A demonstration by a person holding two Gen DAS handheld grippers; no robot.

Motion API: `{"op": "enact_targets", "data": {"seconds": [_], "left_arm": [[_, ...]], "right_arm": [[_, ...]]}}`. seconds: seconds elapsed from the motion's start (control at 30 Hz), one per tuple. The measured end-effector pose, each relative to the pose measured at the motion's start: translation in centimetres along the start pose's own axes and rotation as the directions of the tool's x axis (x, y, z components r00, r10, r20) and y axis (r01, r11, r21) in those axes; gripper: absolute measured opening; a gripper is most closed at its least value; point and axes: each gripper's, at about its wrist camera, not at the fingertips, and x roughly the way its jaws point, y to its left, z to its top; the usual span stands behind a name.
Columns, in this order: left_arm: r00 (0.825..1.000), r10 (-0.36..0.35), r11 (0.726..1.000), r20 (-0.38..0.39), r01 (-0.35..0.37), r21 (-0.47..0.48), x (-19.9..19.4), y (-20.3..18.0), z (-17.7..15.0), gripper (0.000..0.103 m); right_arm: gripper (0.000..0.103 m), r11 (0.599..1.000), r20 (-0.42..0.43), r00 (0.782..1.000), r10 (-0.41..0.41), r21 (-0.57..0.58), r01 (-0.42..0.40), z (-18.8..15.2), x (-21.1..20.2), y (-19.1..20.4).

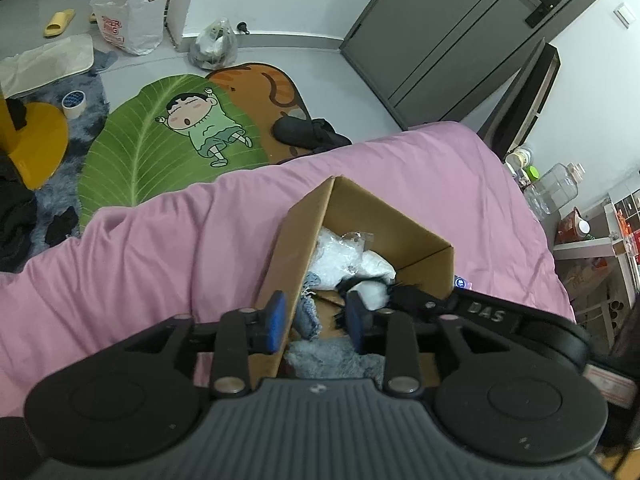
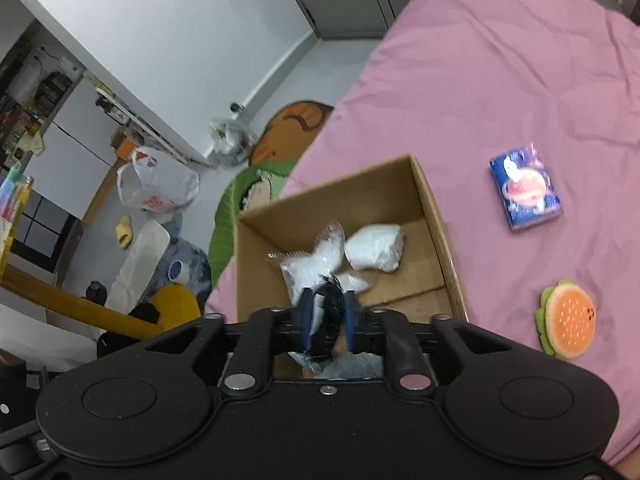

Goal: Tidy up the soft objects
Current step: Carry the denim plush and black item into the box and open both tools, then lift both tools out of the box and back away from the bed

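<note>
**Both grippers over the one box on the pink bed**

Nearest to me, my left gripper (image 1: 316, 322) hangs over the near left corner of the cardboard box (image 1: 424, 236). Its blue pads stand apart, one outside the box's left wall and one inside, and I see nothing pinched between them: it is released. Below it lies a grey fluffy piece (image 1: 332, 356) and a frayed blue-grey cloth (image 1: 308, 312).

My right gripper (image 2: 327, 316) is also over the box, near its front edge. A black-and-white soft item (image 2: 326, 312) sits between its blue pads; the pads stand a little apart and I cannot tell whether they still press on it or have let go.

I count one box. Inside it, beyond the grippers, are two white things: a crinkled clear packet of white filling (image 2: 316, 258) and, just beside it toward the right wall, a white wrapped bundle (image 2: 376, 246).

Outside the box, on the pink bedsheet (image 2: 500, 80), I count two loose items to the right: one burger-shaped soft pad (image 2: 566, 320), nearer, and one small blue packet (image 2: 525, 188), farther.

Beyond the bed, on the floor, lie one green leaf rug (image 1: 132, 136) with a cartoon figure, one white plastic bag (image 1: 130, 16) and one yellow slipper (image 1: 60, 22).
</note>
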Motion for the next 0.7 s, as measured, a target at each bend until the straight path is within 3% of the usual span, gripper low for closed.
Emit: {"op": "enact_targets", "data": {"seconds": [0.13,0.33,0.6,0.7], "left_arm": [[1.000,0.011,1.000,0.014,-0.011,-0.003,-0.7,0.1,0.0,0.060],[0.999,0.031,0.999,0.030,-0.031,0.011,-1.6,-0.4,-0.3,0.082],[0.995,0.045,0.999,0.085,-0.046,0.013,-3.4,-1.1,-0.8,0.103],[0.990,0.088,0.994,0.113,-0.095,0.053,-4.2,-1.7,-1.1,0.103]], "right_arm": [[0.033,1.000,-0.002,1.000,0.002,0.007,-0.002,-0.4,-0.5,-0.3],[0.053,1.000,0.037,0.999,0.012,-0.003,-0.012,-0.4,-2.6,-0.6],[0.077,0.997,0.105,0.994,0.027,-0.080,-0.019,-0.2,-6.0,-0.3],[0.084,0.992,0.138,0.990,0.026,-0.124,-0.009,-0.1,-7.3,-0.1]]}}
